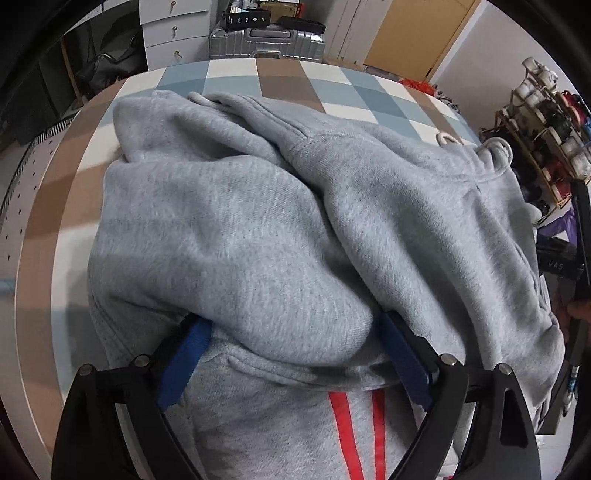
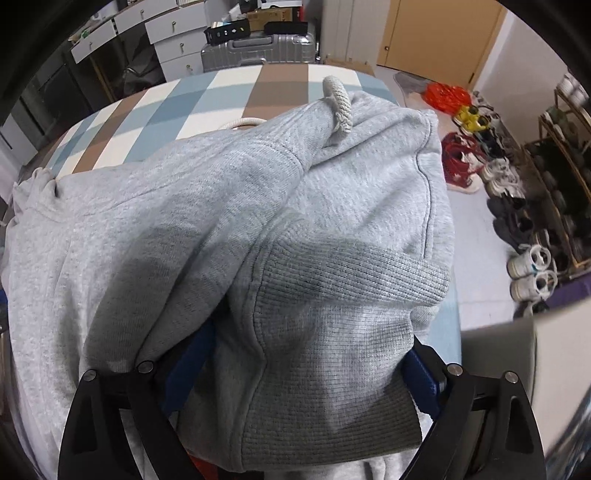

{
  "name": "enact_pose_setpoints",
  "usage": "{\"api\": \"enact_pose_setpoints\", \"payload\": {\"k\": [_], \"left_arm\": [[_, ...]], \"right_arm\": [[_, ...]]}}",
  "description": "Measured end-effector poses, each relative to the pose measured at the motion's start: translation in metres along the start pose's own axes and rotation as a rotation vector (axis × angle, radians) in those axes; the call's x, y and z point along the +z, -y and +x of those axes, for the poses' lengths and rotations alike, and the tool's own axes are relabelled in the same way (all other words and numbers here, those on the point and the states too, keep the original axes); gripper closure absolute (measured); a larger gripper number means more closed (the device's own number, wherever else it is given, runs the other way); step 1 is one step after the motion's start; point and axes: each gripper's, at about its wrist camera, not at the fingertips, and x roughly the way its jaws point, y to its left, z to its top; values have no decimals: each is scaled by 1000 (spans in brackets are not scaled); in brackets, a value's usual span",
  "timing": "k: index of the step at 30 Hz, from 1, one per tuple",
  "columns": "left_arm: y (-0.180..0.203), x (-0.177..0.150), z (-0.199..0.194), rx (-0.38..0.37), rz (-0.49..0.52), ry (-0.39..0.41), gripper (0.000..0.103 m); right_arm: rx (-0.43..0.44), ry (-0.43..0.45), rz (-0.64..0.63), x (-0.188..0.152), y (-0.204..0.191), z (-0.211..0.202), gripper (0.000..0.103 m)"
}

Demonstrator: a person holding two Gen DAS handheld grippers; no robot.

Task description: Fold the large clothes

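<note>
Now, left wrist: left gripper (image 1: 295, 354) spread wide around a grey hoodie (image 1: 258, 221) fold on the checked bed (image 1: 280, 77). Right wrist: right gripper (image 2: 306, 365) gapes over the ribbed cuff (image 2: 332, 332). Mid-fold, seemingly; next, pinch and carry across.

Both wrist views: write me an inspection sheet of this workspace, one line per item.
Surface: checked bedcover in blue, brown and white, mostly covered.
Job's things: grey hoodie bunched in folds, drawcord on top, red stripes at the near edge.
Clutter: nothing seen on the cover.
Grippers: left gripper and right gripper each straddle a thick fold, jaws wide; whether they grip it is unclear.
Cables: nothing seen.
Surroundings: silver suitcase, white drawers, shoe rack, shoes on floor.
</note>
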Motion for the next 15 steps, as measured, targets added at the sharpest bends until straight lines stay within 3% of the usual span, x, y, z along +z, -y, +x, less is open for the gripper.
{"api": "enact_pose_setpoints", "payload": {"k": [8, 15], "left_arm": [[-20, 29, 8, 5, 20, 4, 13], [-20, 7, -7, 2, -10, -50, 13]], "right_arm": [[-3, 24, -9, 46, -5, 18, 2], [-24, 97, -49, 22, 1, -6, 1]]}}
